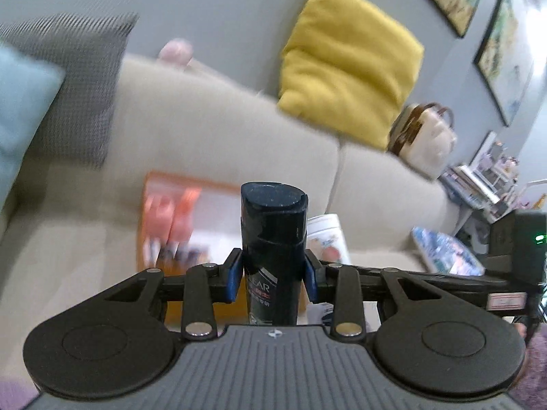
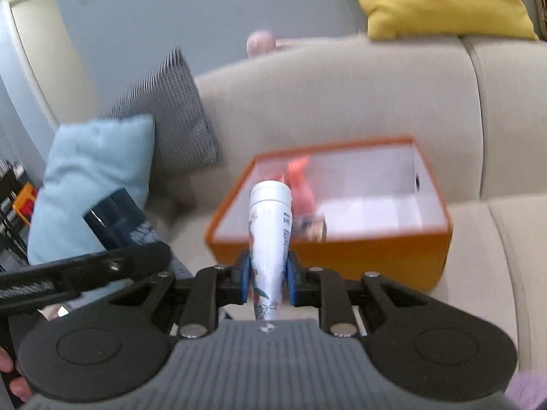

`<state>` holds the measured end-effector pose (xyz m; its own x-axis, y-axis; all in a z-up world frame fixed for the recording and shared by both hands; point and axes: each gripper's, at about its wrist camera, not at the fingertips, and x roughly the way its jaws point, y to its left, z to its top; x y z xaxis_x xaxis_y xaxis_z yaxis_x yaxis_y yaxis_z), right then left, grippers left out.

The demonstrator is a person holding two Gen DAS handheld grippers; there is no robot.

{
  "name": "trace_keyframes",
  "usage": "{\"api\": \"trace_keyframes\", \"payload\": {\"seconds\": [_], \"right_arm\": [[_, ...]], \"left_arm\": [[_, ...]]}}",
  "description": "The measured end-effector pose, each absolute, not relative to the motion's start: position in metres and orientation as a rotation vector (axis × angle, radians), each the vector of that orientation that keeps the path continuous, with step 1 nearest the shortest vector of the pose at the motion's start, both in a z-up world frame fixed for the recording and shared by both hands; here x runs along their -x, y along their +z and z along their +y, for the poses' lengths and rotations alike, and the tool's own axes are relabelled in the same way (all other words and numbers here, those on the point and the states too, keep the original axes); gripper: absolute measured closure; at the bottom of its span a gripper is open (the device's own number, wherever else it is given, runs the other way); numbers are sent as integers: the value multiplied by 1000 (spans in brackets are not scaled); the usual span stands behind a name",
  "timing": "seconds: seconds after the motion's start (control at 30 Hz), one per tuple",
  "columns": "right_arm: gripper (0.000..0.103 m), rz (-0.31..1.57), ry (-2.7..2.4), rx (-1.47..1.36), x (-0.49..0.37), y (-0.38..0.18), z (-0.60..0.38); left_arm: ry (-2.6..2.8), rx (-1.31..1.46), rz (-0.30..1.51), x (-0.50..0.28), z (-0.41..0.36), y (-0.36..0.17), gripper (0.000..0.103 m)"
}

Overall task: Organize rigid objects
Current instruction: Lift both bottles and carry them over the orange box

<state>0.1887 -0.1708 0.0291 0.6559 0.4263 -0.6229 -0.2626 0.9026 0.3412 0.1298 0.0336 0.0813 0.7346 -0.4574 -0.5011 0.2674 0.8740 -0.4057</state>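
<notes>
My left gripper is shut on a dark blue shampoo bottle that stands upright between its blue pads, cap up. The right gripper is shut on a white tube with a flower print, cap pointing away from me. Both are held up in the air in front of an open orange box on the beige sofa. Inside the box lie orange-pink items, blurred. In the left wrist view the box shows behind the bottle, and the white tube peeks out to its right.
Cushions lean on the sofa back: yellow, grey checked and light blue. A cream handbag sits at the sofa's right end, a patterned flat item on the seat. A cluttered side table stands beyond.
</notes>
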Motion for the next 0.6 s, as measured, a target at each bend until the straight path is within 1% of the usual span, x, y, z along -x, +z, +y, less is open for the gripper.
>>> {"api": "trace_keyframes", "payload": {"seconds": [0.13,0.2,0.37,0.6], "right_arm": [[81,738,385,-241,-237,43,-178],[81,770,375,-248,-259,40,-182],[81,889,349,-257,-317,0,-187],[81,1084,342,-172,-375,-69,-185]], "left_arm": [[-447,298,620,-177,26,101,63],[-478,277,673,-209,20,96,63],[-498,248,878,-279,1,39,63],[-482,263,1089,-339,-16,-34,63]]}}
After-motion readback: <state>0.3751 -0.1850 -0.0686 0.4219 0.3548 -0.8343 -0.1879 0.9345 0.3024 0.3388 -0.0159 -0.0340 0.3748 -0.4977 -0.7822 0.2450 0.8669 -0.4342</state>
